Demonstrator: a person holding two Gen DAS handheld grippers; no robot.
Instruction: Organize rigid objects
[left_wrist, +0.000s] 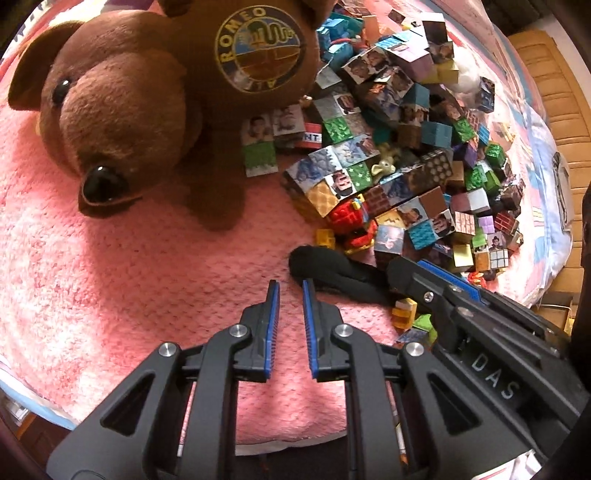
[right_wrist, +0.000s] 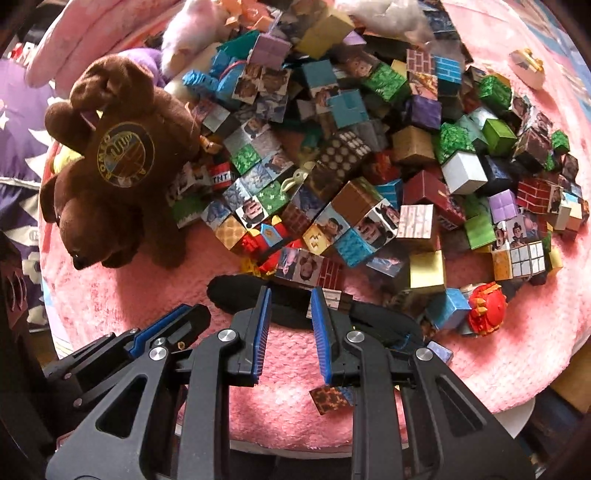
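My left gripper (left_wrist: 290, 286) and right gripper (right_wrist: 290, 295) are both open a little, holding nothing; the brown bear (left_wrist: 147, 92) says "ROMEO"

1. A brown plush bear (left_wrist: 147, 103) with a round embroidered badge lies on the pink blanket (left_wrist: 129, 295).
2. A black sock (left_wrist: 332, 269) lies on the blanket beside it.
3. A pale pink plush toy (right_wrist: 192, 33) lies behind the bear.

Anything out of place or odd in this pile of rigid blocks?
Yes. A brown plush bear lies tipped over at the left edge of the heap of printed paper cubes, and a limp black fabric piece lies on the pink fuzzy blanket before both open grippers. Both are soft, not rigid.
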